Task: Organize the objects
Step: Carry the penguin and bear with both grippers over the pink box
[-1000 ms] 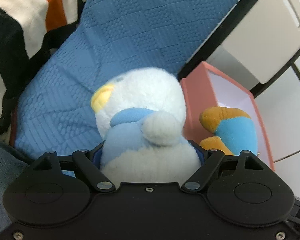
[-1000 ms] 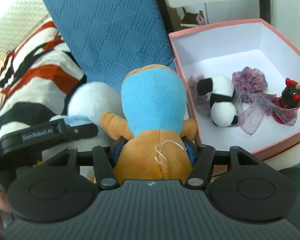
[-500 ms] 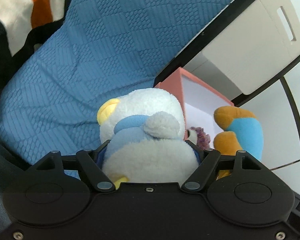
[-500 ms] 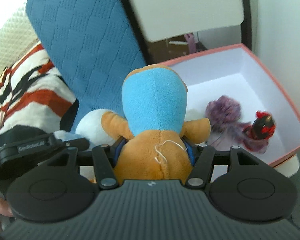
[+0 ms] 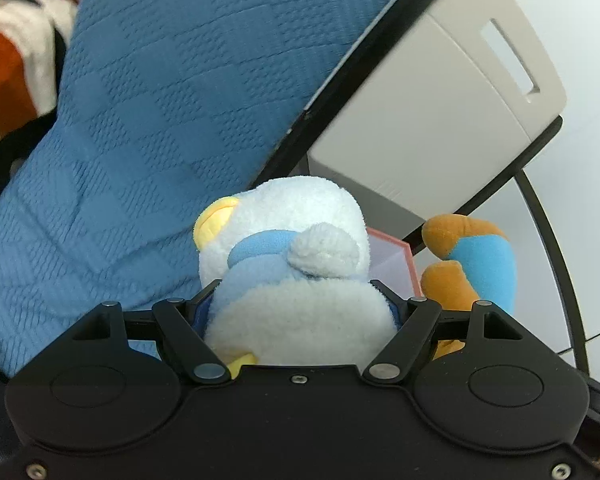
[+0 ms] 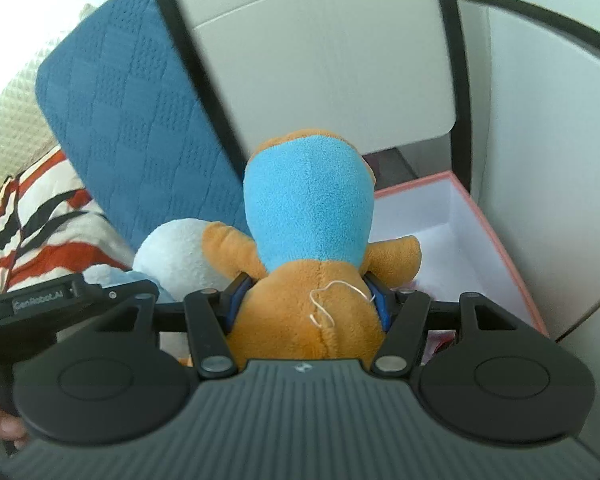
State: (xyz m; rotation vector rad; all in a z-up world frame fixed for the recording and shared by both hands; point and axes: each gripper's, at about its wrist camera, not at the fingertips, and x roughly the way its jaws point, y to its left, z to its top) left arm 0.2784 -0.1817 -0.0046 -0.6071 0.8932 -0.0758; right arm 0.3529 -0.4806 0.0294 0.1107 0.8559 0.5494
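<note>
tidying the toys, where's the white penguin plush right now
The white penguin plush is clamped in the left gripper, beside the orange and blue plush, near the pink box.

The left tongs (image 5: 300, 312) show a smooth black housing with round caps, silver pivot screws and blue pads. The right tongs (image 6: 306, 304) carry a ribbed grey housing; bare fingertips (image 6: 2, 426) show beside it.

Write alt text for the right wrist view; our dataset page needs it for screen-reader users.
The right hand-held gripper clamps an orange and blue plush toy above an open pink box. A white plush sits left, before a blue quilted cushion.
</note>
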